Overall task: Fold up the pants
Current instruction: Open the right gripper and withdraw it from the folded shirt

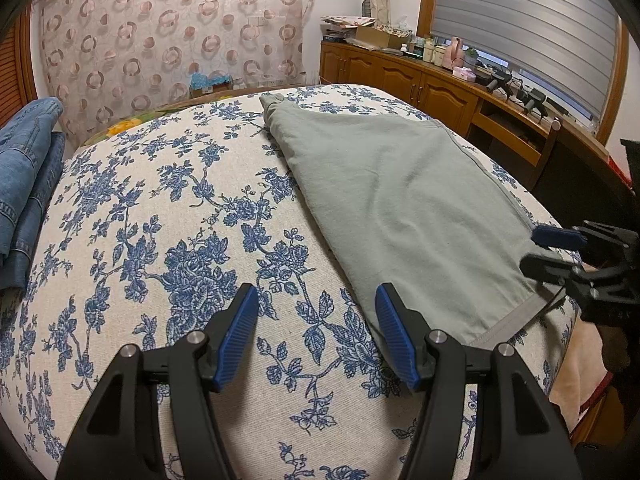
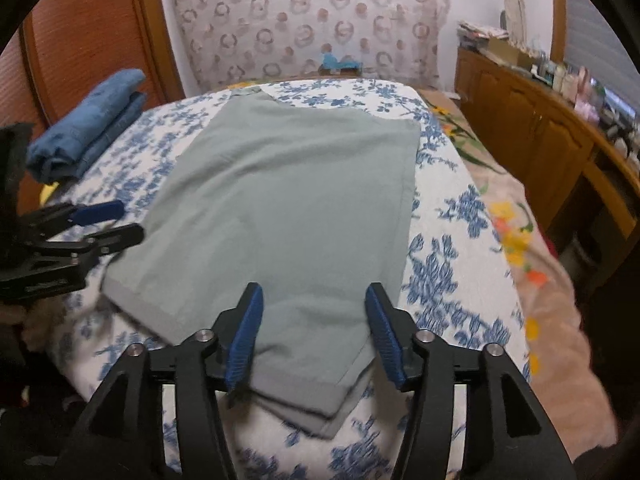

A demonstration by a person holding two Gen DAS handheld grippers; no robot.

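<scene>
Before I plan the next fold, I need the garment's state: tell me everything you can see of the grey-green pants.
The pants are a soft, matte grey-green knit, lying flat on the floral cover and already doubled, one layer stacked on the other with offset edges at the near end. A paler hem band runs along the near edge. Only shallow wrinkles show. The right hand-held gripper is open over that near end; the left hand-held gripper is open beside the edge. Neither clearly grips them. Folded jeans lie apart.
</scene>
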